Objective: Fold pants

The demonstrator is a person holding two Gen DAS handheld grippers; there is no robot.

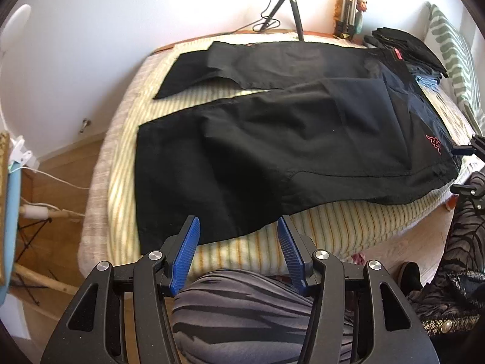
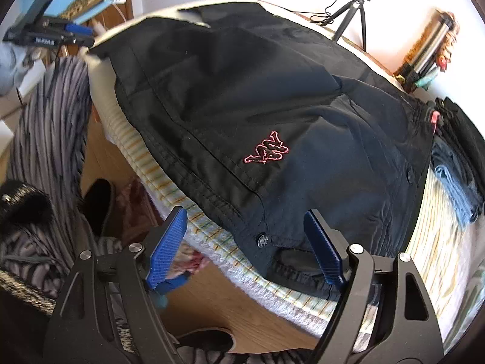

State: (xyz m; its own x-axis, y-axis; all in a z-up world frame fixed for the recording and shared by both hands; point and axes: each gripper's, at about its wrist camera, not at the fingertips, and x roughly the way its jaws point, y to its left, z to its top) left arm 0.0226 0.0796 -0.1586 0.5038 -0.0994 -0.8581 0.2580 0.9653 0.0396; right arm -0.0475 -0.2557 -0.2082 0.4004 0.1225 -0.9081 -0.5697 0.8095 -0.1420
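Here the black pants (image 1: 272, 133) lie flat on the striped bed (image 1: 348, 224). Left gripper (image 1: 239, 227) at 6 o'clock and right gripper (image 2: 245, 221) both gape wide, holding nothing.

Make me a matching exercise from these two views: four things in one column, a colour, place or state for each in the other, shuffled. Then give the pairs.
Things
1. pants
2. logo
3. tripod
4. left hand-held gripper

Descriptions
A. pink outline stitched near the waist
B. open, holding nothing, at the near edge of the bed
C. black, spread flat with both legs apart
D. standing at the far side of the bed, by the wall

Pairs: 1-C, 2-A, 3-D, 4-B

The right hand-held gripper is likewise open, at the waistband end of the pants.
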